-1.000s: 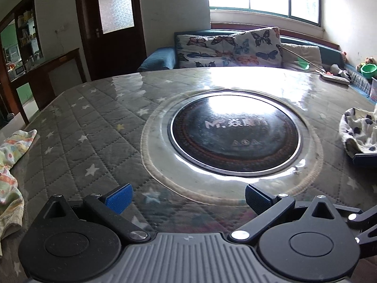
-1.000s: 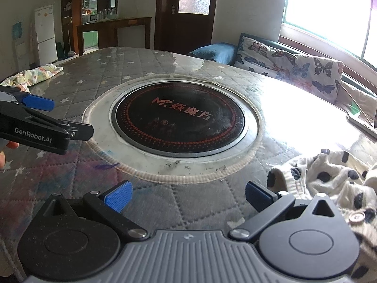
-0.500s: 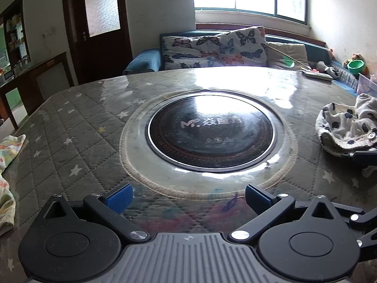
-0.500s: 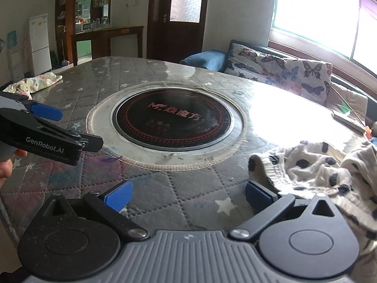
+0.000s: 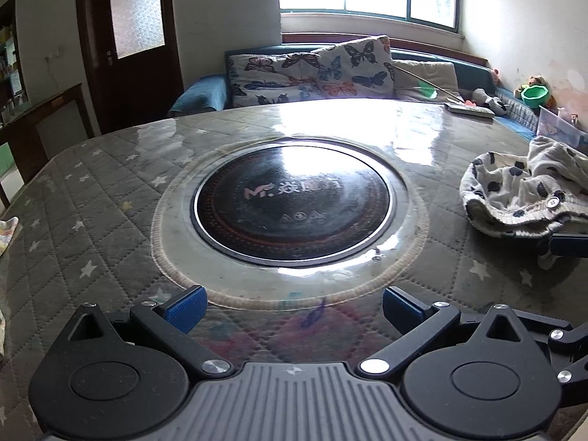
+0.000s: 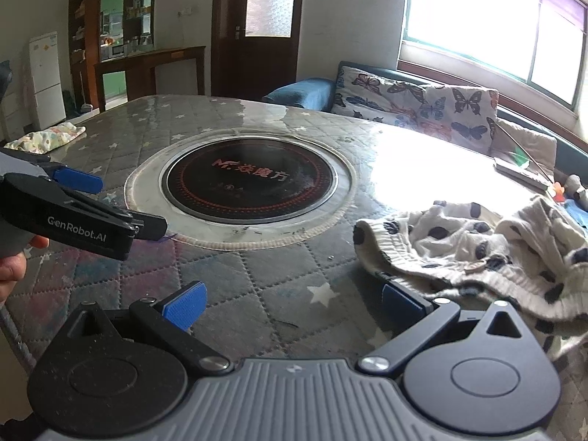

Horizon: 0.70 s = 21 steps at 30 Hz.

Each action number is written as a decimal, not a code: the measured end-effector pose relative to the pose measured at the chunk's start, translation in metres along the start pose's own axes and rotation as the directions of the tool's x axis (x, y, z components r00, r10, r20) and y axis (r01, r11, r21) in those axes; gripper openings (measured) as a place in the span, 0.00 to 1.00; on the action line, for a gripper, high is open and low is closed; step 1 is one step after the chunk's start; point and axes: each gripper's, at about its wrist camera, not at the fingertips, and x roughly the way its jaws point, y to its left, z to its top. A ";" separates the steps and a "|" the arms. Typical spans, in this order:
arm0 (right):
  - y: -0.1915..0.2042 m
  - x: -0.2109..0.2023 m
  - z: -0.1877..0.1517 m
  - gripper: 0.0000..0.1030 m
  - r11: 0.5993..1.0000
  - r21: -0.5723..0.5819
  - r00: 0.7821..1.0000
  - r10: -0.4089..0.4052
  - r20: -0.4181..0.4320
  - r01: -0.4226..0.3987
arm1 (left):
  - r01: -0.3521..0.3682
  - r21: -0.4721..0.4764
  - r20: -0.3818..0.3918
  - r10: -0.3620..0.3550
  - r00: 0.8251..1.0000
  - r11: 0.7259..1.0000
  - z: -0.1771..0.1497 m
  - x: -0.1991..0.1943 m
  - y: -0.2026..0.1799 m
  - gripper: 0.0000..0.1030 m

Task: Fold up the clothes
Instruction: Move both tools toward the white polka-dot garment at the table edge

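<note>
Your right gripper (image 6: 292,303), jaws spread and empty, sits beside the crumpled cream black-spotted knit garment (image 6: 477,242) lying rightward; your left gripper (image 5: 292,303), also spread, is farther away.

Spotted garment (image 6: 477,235): far right part cut off by frame edge in both wrist views; near hem hidden behind right gripper's (image 6: 294,303) right finger. Whether that finger touches the cloth: cannot tell. Pastel cloth (image 5: 6,229) left of the left gripper (image 5: 292,305): mostly out of frame. Window glare washes out the surface (image 6: 433,172) ahead-right.
</note>
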 end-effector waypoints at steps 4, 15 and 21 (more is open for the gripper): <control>-0.005 -0.005 -0.002 1.00 1.000 0.023 1.000 -0.007 0.006 0.007 | 0.008 0.019 -0.006 -0.008 1.000 1.000 0.001 0.000 -0.007 1.00; -0.020 -0.025 -0.006 0.99 0.997 0.047 0.997 -0.066 0.031 0.065 | 0.032 0.057 -0.034 -0.030 0.999 0.998 0.004 0.004 -0.025 1.00; -0.035 -0.044 -0.004 0.98 0.990 0.067 0.989 -0.126 0.075 0.121 | 0.044 0.081 -0.054 -0.039 0.998 0.996 0.006 0.010 -0.032 1.00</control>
